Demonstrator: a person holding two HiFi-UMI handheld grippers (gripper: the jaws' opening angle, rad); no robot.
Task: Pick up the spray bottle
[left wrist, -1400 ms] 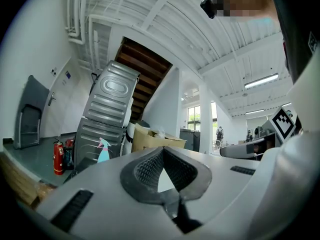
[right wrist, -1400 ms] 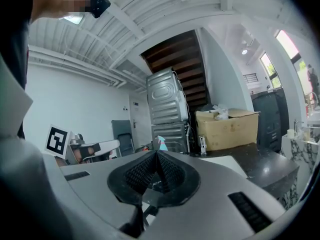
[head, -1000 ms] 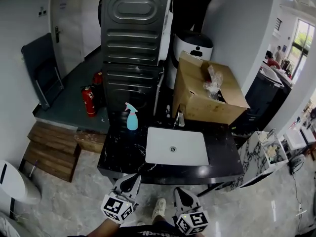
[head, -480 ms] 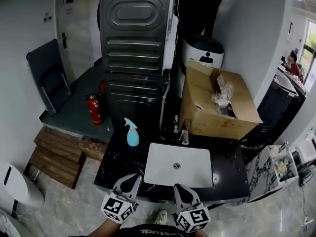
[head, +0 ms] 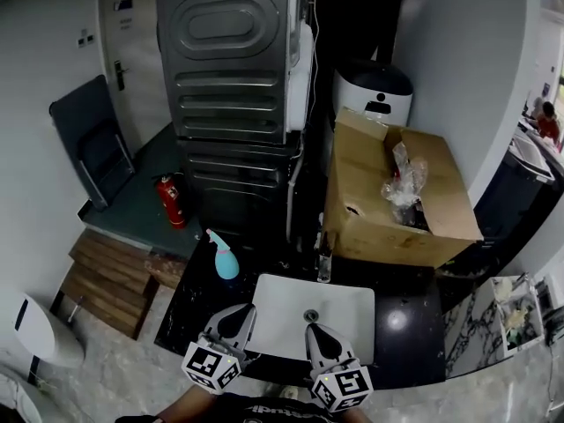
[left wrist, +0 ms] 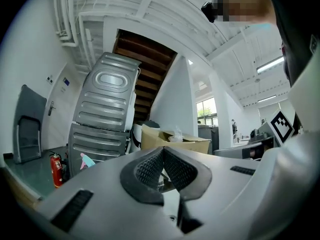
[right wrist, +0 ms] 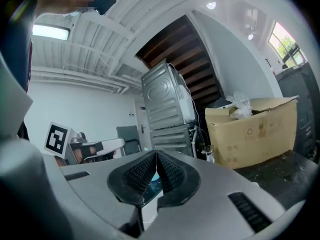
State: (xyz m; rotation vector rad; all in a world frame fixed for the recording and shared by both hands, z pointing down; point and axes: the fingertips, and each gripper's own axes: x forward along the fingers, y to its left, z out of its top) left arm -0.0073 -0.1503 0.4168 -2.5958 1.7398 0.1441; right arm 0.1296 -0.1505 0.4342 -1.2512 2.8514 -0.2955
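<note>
Since the bottle stands upright at the far left corner of the counter, left of centre in the head view, the left gripper looks the better one for the pick. It sits low in the frame at the counter's near edge, well apart from the bottle. Its jaws are pressed together with nothing in them, so they must spread before they reach it. The right gripper, over the near rim of the sink, has its jaws together and bare too, and can hang back. A level approach across the dark counter top looks best, with the pads closing on the blue body below the white trigger head, which is narrow and likely to twist in a grip. I would centre the body between the jaws before squeezing, as a light bottle may skate or topple if one pad lands first. Edges matter here: the bottle is near the counter's left and back edges, and a nudge toward the upper left could send it off toward the steps and the extinguisher. The grey machine rises just behind it, leaving little room past the bottle. The path from the gripper is bare, and the faucet and box stand off to the right.
</note>
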